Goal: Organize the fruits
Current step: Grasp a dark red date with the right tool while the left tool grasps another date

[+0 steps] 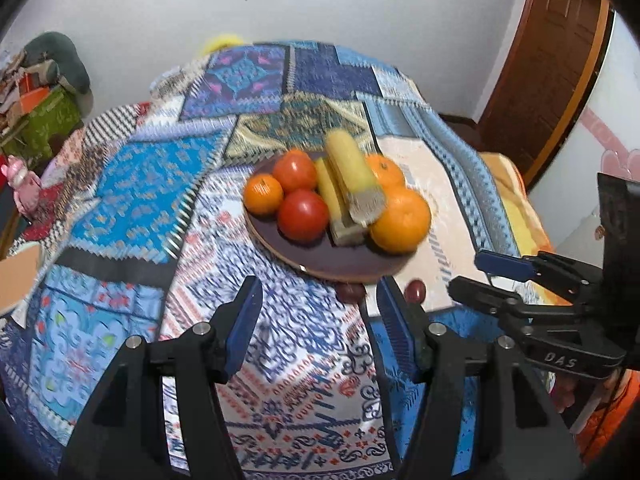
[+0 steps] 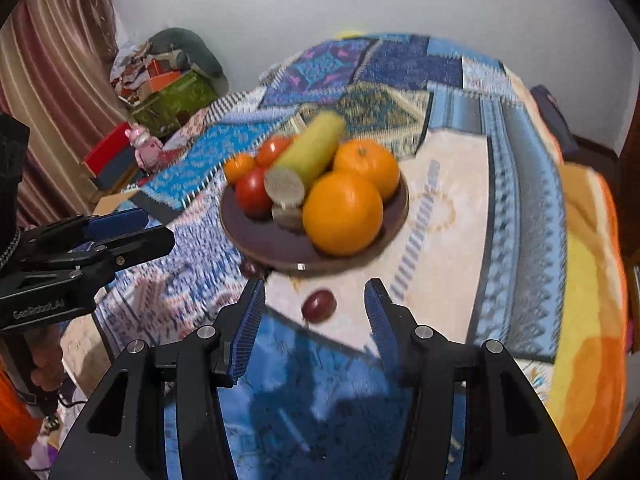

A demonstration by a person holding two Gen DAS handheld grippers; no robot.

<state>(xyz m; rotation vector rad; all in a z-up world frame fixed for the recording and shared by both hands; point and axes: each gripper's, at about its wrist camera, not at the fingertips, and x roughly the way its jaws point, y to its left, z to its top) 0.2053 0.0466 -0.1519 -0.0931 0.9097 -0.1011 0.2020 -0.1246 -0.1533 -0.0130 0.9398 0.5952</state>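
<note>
Both grippers spread w/ nothing between pads: left gripper (image 1: 318,300), right gripper (image 2: 314,304). Just ahead of right gripper lies a grape (image 2: 318,305) on the patchwork cloth (image 2: 440,216); beyond it, plate (image 2: 256,240) w/ oranges (image 2: 342,212), tomatoes (image 2: 252,192), corn (image 2: 308,154).

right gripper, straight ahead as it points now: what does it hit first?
Probably the dark red grape on the tablecloth, lying ahead between the open right gripper fingers. The plate is behind it; depth is uncertain.

Black tool (image 1: 320,300) frames w/ blue ribbed pads (image 2: 250,328), silver screws, orange sleeve (image 2: 12,412).
</note>
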